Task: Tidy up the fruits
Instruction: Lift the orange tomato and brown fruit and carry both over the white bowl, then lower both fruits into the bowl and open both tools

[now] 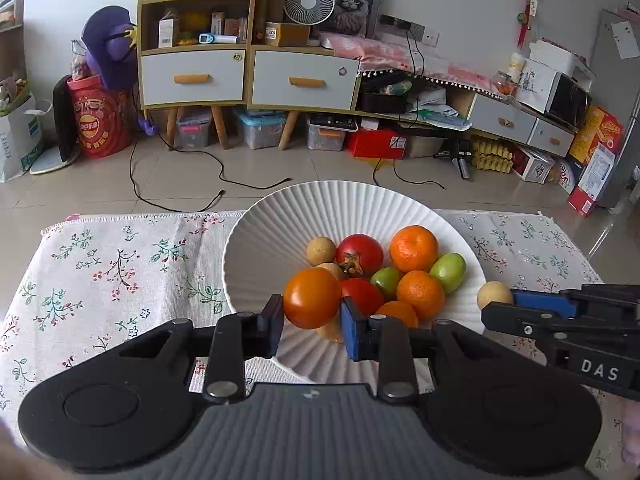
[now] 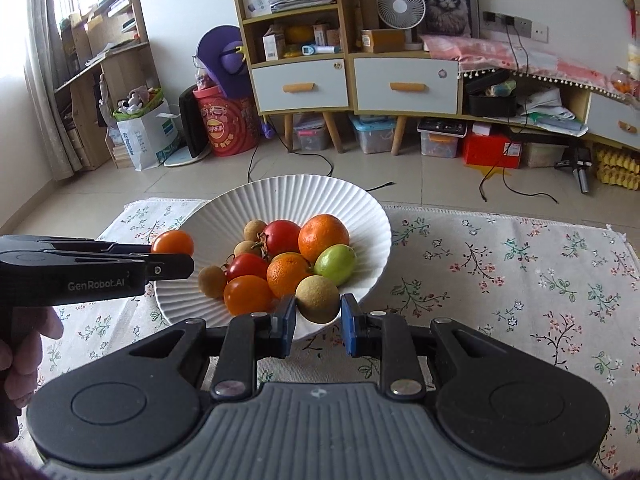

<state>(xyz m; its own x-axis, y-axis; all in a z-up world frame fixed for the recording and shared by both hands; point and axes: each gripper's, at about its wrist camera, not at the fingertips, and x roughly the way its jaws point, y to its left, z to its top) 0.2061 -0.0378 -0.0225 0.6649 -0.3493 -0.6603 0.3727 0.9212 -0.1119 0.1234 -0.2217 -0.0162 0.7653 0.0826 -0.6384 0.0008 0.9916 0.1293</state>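
Note:
A white ribbed bowl (image 1: 280, 216) (image 2: 360, 216) on the floral cloth holds tomatoes, tangerines, green fruits and tan longans. My left gripper (image 1: 312, 322) is shut on an orange tomato (image 1: 312, 298) above the bowl's near-left rim; the tomato also shows in the right wrist view (image 2: 173, 242). My right gripper (image 2: 318, 322) is shut on a tan longan (image 2: 317, 298) over the bowl's near-right rim; the longan also shows in the left wrist view (image 1: 494, 295).
The floral tablecloth (image 1: 112, 272) (image 2: 500, 272) covers the table on both sides of the bowl. Beyond the table's far edge lie a tiled floor with cables (image 1: 176, 168), cabinets (image 1: 248, 76) and storage boxes (image 1: 260, 130).

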